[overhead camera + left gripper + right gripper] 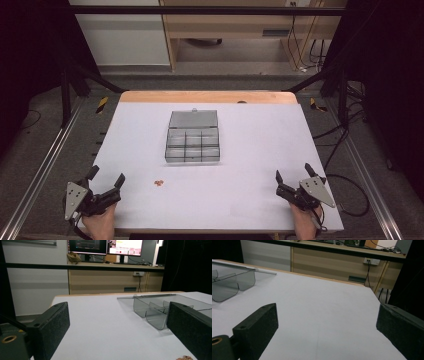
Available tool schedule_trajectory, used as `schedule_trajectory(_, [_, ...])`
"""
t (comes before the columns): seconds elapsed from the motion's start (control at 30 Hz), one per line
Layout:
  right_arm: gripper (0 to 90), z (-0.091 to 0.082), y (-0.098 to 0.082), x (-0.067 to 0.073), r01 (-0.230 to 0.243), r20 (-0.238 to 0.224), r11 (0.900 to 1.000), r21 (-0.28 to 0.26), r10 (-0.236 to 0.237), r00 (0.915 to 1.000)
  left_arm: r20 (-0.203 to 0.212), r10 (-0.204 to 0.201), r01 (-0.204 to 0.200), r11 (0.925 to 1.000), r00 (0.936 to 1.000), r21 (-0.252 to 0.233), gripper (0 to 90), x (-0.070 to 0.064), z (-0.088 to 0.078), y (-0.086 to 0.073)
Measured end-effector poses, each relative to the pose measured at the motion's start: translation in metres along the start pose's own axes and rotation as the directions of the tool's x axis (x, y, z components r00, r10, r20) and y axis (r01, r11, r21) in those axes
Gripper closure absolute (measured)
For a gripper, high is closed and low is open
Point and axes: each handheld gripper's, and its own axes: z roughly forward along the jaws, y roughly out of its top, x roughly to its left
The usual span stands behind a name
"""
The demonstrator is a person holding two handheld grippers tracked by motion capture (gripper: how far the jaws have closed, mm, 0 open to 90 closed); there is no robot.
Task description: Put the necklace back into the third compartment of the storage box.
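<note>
White tabletop (250, 190), open-lidded clear compartment box (192, 145) apparently empty, both hand-held grippers (106, 180) (294, 175) jaws apart.

Left gripper (117, 332) jaws stand wide apart over the white table (105, 322), clear compartment box (155, 312) ahead.

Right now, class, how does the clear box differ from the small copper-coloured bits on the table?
The clear box is large, grey-tinted and see-through, with compartments and its lid laid open; the copper bits are tiny, solid-coloured and loosely clustered. The box sits mid-table; the bits lie nearer the left gripper. Both rest on the white table, untouched.
</note>
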Motion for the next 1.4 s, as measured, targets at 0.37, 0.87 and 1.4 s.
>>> schedule_trajectory(0.37, [4.4,0.000,0.000,0.000,-0.005,0.002,1.000,0.000,0.005,1.0000,-0.004,-0.002,0.002,1.0000,1.0000,0.001,4.8,0.000,0.000,0.000])
schedule_trajectory(0.87, [3.7,-0.003,-0.001,-0.006,-0.069,0.018,0.997,-0.027,0.070,0.9974,0.006,-0.002,0.002,1.0000,1.0000,-0.002,5.6,0.000,0.000,0.000])
schedule_trajectory(1.4, [3.7,-0.002,-0.001,-0.005,-0.056,0.015,0.998,-0.024,0.057,0.9983,0.062,0.045,-0.045,0.9989,0.9971,0.008,5.7,-0.001,-0.002,0.014])
